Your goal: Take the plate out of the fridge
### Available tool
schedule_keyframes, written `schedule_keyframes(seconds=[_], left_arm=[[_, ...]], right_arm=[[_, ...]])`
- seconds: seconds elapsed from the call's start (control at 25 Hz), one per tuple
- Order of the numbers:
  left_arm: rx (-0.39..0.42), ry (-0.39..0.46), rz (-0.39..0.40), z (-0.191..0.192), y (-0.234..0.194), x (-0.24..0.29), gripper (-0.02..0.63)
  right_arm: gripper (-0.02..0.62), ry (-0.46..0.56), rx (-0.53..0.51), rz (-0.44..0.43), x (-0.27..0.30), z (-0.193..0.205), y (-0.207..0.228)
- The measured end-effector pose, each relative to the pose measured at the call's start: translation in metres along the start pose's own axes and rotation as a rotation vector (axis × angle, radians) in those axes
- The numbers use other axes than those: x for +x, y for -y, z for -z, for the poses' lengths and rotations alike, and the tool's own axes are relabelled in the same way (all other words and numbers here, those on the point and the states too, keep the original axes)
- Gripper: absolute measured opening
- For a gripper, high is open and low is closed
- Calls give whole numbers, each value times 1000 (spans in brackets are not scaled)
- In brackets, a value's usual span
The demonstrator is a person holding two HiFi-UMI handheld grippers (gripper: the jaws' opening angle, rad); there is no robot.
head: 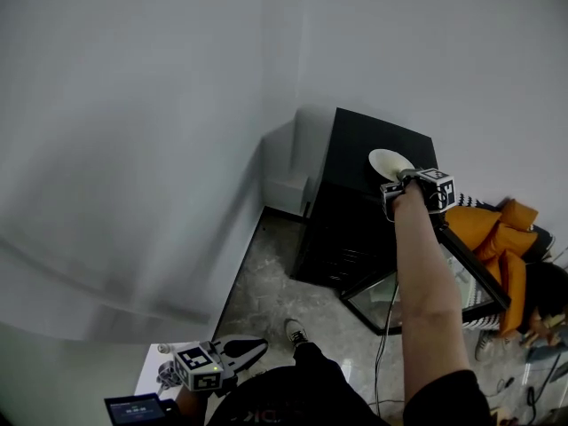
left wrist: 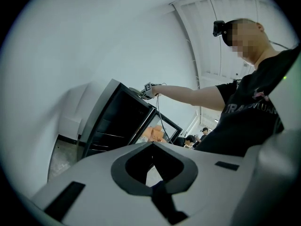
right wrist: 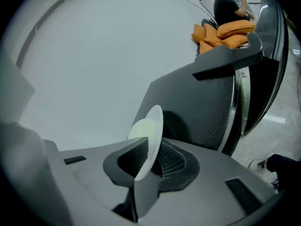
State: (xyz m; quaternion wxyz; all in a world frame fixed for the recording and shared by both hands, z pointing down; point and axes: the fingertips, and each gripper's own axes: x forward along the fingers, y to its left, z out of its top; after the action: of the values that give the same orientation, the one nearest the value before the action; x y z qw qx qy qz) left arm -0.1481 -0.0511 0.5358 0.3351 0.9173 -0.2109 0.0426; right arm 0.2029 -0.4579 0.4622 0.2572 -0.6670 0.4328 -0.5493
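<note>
Nearest to me, low on the left, the left claw (head: 256,348) hangs close to my body with its jaws pressed together and nothing between them. It points toward the open front of the fridge (head: 351,229). Past my shoe (head: 295,331) on the stone floor (head: 266,282), the black fridge stands in the corner against the pale wall (head: 177,105). Its glass door (head: 399,304) is swung open to the right. My right arm is stretched out over it, and the right claw (head: 401,177) is pinching the white plate (head: 388,161) by its rim. The plate is out of the fridge and over its black top, but I cannot tell whether it touches. Orange cushions (head: 486,229) lie to the right, beyond the door.
</note>
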Motion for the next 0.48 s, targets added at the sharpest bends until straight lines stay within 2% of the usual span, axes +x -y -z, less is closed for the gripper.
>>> schedule_keyframes(seconds=[0.08,0.16,0.2,0.24,0.32,0.4,0.48], left_arm=[[8,4,1,0,4,-1,-2],[18,10,7,-2,7,0,-2],[23,12,13,-3,7,1,-2],[27,12,19,-4,7,2,-2],[33,10,31,-6,6,4,-2],[44,10,41,-7,9,6,-2],[59,12,49,-8,13,8,-2]], right_arm=[[72,-8,-56,57,-7,0,3],[137,-10,-149,119,-15,-3,4],[154,-15,-195,143,-17,-4,3],[198,-24,-236,162,-18,-4,2],[230,-40,-301,191,-21,-5,1],[236,-46,-349,196,-28,-6,0],[236,-24,-405,142,-40,-10,-2]])
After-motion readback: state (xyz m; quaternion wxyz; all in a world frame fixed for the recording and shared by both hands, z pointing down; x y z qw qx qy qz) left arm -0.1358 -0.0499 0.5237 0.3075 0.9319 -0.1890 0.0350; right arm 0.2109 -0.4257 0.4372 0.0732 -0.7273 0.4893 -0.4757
